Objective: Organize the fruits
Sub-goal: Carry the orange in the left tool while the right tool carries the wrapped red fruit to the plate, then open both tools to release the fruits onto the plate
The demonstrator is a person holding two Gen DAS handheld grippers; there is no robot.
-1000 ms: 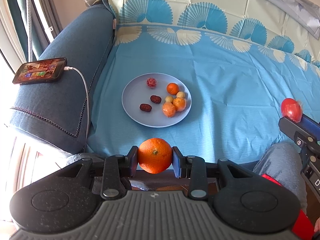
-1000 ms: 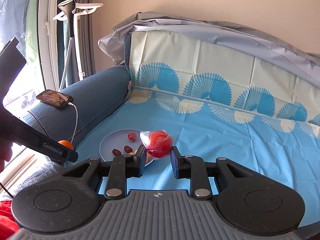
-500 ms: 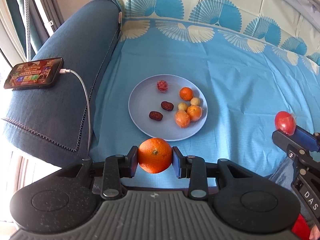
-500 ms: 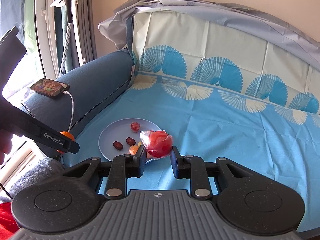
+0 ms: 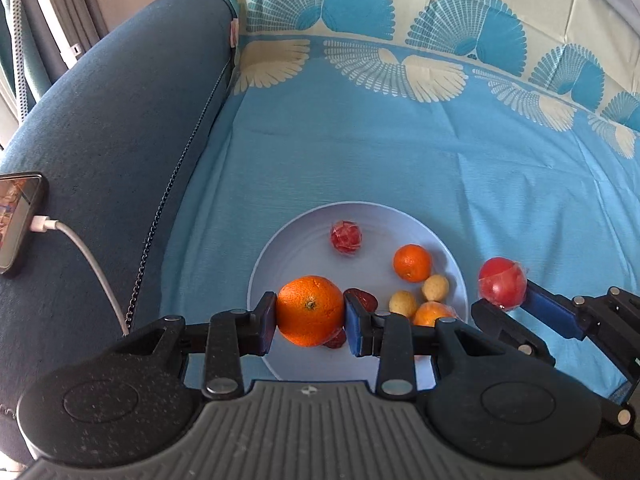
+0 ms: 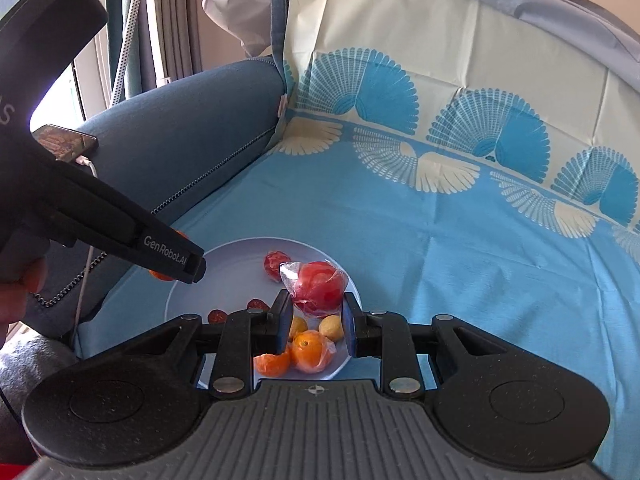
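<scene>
Left gripper (image 5: 310, 312) clamps round orange (image 5: 310, 310), poised above near-left part of pale blue round plate (image 5: 280, 248) on blue patterned cloth (image 5: 400, 160). Right gripper (image 6: 316, 320) pinches red plastic-wrapped fruit (image 6: 318, 288) above plate's right edge. Small oranges, yellow fruits, dark red dates lie on plate.

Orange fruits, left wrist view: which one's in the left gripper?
The largest orange, clamped between the left gripper pads above the plate. The smaller orange and the wrapped one lie loose on the plate.
</scene>
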